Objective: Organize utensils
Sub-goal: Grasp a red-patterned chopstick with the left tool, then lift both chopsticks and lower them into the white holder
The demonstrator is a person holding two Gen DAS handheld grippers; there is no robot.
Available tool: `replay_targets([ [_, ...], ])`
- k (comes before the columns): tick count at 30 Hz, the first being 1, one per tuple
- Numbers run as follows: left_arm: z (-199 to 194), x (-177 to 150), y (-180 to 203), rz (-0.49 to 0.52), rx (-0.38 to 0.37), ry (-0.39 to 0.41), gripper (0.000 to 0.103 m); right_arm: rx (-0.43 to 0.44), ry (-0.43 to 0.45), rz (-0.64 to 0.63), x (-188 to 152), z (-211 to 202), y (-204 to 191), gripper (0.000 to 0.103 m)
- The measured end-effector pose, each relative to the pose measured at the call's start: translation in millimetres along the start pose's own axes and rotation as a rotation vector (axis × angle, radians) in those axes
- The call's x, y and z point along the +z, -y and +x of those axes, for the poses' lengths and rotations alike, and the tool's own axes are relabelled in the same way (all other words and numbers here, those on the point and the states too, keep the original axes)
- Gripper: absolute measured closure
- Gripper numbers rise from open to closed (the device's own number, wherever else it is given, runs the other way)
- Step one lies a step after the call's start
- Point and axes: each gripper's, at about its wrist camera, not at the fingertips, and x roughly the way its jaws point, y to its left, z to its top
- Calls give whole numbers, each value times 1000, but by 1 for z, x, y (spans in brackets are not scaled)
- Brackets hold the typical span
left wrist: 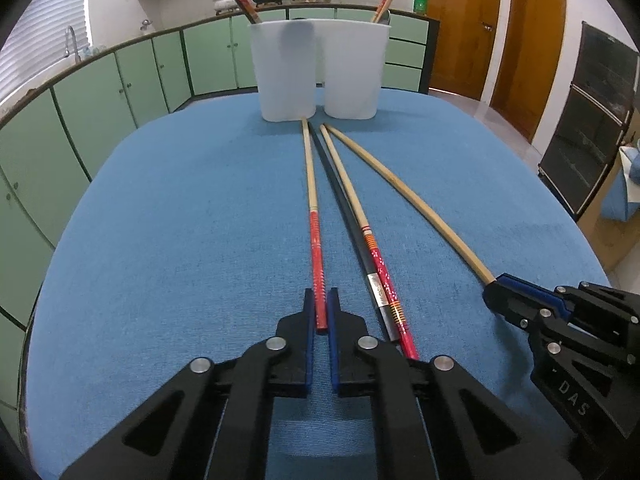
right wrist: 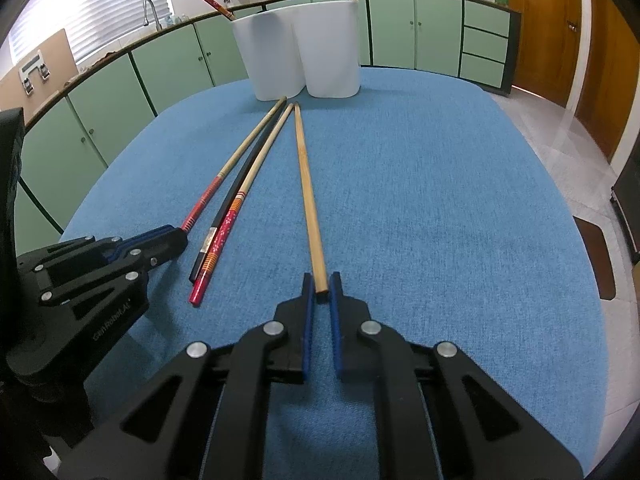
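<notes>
Several chopsticks lie lengthwise on the blue tablecloth [left wrist: 180,200], tips toward a white two-part holder [left wrist: 316,68]. My left gripper [left wrist: 321,300] is shut on the red end of a red-handled chopstick [left wrist: 314,220]. My right gripper [right wrist: 322,284] is shut on the near end of a plain wooden chopstick [right wrist: 308,192]; the same gripper [left wrist: 496,288] and stick [left wrist: 408,196] show at the right of the left wrist view. Between them lie a black chopstick [left wrist: 344,208] and a second red-patterned chopstick [left wrist: 384,276]. The left gripper [right wrist: 182,232] appears at the left of the right wrist view.
The holder [right wrist: 300,48] stands at the table's far edge with chopsticks leaning out of both compartments. Green cabinets [left wrist: 120,80] with a sink run behind the table, wooden doors [left wrist: 528,40] to the right. A chair seat [right wrist: 596,256] sits off the table's right edge.
</notes>
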Motion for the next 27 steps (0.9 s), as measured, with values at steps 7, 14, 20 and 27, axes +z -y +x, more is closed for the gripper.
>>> replay_targets([
  [7, -24, 1, -6, -14, -5, 56, 97, -4, 39, -18, 1, -13, -1, 97],
  [14, -74, 17, -13, -24, -11, 178, 97, 40, 126, -16, 21, -50, 0, 97],
  [20, -112, 45, -19, -25, -23, 301, 97, 70, 208, -23, 48, -85, 0, 97],
  [27, -133, 86, -27, -22, -68, 387, 97, 109, 283, -46, 90, -116, -1, 97],
])
